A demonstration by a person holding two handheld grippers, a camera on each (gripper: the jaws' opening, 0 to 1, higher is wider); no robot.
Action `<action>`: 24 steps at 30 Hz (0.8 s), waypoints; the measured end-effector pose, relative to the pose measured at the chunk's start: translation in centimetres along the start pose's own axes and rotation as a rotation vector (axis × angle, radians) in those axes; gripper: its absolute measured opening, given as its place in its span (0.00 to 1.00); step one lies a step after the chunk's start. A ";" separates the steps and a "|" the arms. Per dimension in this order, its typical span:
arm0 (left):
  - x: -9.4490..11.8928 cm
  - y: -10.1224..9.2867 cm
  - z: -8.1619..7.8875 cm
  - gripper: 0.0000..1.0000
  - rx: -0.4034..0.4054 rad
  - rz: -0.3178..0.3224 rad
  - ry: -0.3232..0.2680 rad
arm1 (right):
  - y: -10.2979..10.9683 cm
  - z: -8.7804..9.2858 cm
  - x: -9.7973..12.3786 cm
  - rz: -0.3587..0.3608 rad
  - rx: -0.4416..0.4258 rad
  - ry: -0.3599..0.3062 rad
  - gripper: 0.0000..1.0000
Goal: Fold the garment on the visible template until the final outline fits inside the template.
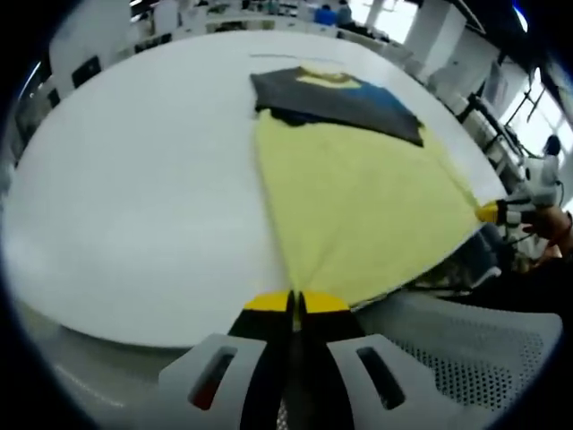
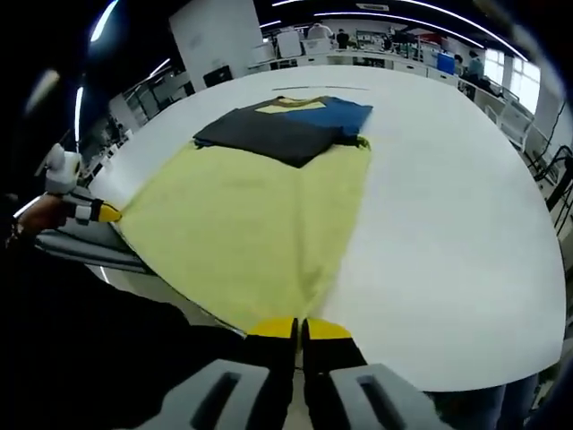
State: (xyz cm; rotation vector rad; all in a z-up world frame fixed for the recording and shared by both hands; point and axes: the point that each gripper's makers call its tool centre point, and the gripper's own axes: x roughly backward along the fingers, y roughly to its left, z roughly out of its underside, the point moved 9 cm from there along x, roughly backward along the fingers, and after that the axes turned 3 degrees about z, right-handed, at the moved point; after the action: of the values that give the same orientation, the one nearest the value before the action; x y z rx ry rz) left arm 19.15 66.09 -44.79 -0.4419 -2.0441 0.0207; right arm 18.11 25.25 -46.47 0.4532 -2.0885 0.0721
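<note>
Yellow cloth of the garment [image 1: 358, 202] lay spread across the white surface [image 1: 134, 179], its dark upper part [image 1: 336, 98] with a blue patch at the far end; the left claw [image 1: 296, 303] was pinched tight on one near corner of the hem at the surface's edge; the right claw [image 2: 299, 330] was clamped on the other near corner; in the left gripper view the right claw appeared at the right edge, and in the right gripper view the left claw showed at the left.
</note>
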 end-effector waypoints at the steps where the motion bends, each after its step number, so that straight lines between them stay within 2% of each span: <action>1: 0.0 0.0 0.1 0.00 0.001 -0.001 0.000 | 0.0 0.1 0.0 -0.002 0.002 0.001 0.00; 9: 0.5 -0.2 0.4 0.00 0.000 -0.008 0.025 | 0.4 0.4 0.2 -0.002 0.005 0.014 0.00; 15: 1.0 -0.1 0.2 0.00 0.031 0.004 0.011 | 0.6 0.0 0.8 0.003 0.013 0.008 0.00; 17: 1.4 -0.1 -0.1 0.00 0.047 0.009 -0.001 | 0.6 -0.2 1.0 0.005 0.024 -0.004 0.00; 20: 2.1 -0.2 -1.2 0.00 0.042 0.014 -0.050 | 0.5 -1.0 1.4 0.001 0.025 -0.027 0.00; 23: 3.0 -0.6 -2.4 0.00 0.025 0.022 -0.082 | 0.5 -2.3 2.2 0.005 0.047 -0.065 0.00; 24: 3.3 -0.7 -2.9 0.00 0.021 0.022 -0.096 | 0.5 -3.0 2.5 0.006 0.071 -0.097 0.00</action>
State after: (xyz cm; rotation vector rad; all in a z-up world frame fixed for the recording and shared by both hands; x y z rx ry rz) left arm 20.00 66.04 -40.44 -0.4583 -2.1311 0.0779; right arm 19.20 25.72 -42.75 0.5022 -2.1877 0.1306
